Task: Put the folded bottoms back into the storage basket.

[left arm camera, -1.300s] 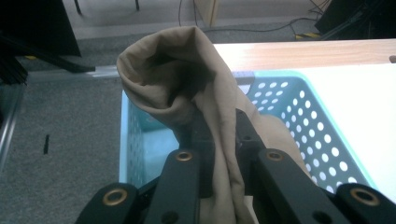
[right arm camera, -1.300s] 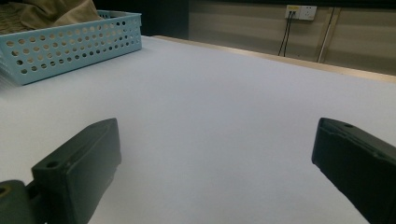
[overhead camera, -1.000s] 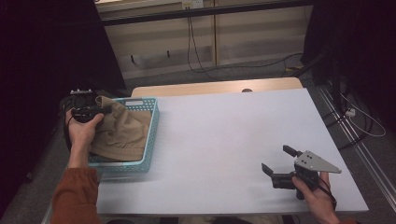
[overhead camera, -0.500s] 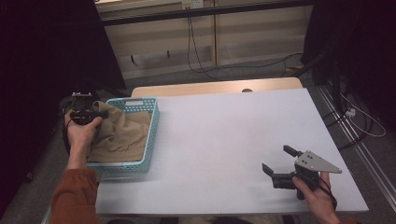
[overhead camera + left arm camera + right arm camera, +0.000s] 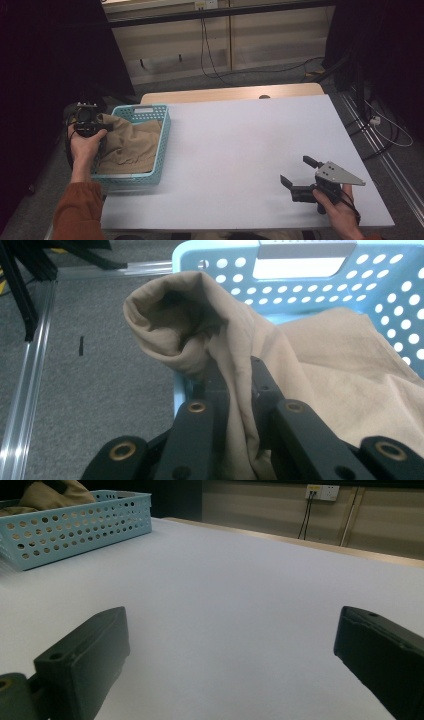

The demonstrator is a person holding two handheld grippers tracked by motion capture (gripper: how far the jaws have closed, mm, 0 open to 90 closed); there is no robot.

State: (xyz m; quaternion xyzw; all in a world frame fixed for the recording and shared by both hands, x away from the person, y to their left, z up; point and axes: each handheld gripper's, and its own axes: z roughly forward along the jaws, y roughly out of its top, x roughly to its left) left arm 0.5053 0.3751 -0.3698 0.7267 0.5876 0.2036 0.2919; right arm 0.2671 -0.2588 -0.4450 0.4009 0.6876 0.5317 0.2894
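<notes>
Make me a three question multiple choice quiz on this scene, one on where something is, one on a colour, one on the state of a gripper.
1. Where does the basket stand?
A. at the table's left edge
B. at the table's middle
C. on the floor

2. What colour is the basket?
A. red
B. light blue
C. black

3. How is the left gripper?
A. open above the table
B. shut on the tan cloth
C. shut on the basket's rim

Answers:
1 A, the high view shows it by the left edge of the table.
2 B, its dotted walls are light blue.
3 B, the tan cloth is pinched between its jaws in the left gripper view.
</notes>
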